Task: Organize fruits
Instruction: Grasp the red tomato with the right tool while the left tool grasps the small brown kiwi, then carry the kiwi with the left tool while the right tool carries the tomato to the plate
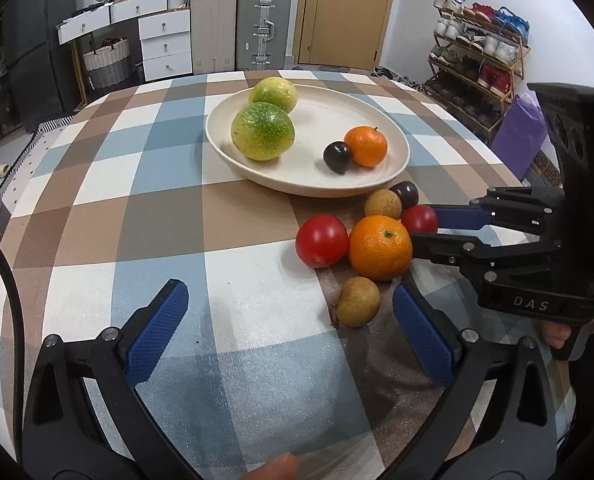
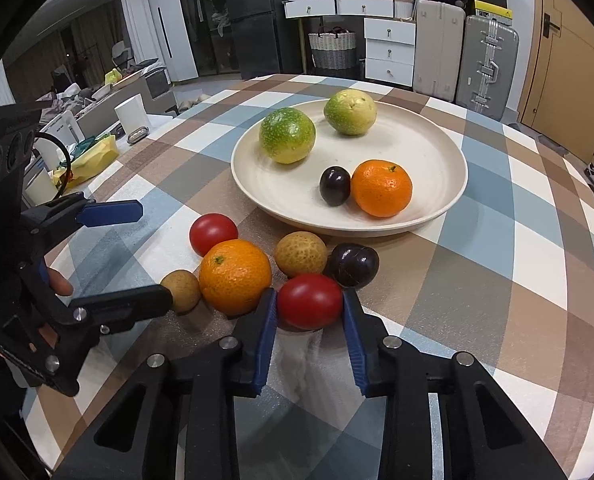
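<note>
plate [image 2: 449, 152], two oranges-greens, plum, orange inside

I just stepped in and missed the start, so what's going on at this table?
A person with a gripper in each hand is sorting fruit onto a plate. The right gripper has its pads on either side of a red tomato on the checked tablecloth. The left gripper is open and empty, near a small brown fruit. Two green fruits, an orange and a dark plum are on the plate; six pieces remain on the cloth.
</note>
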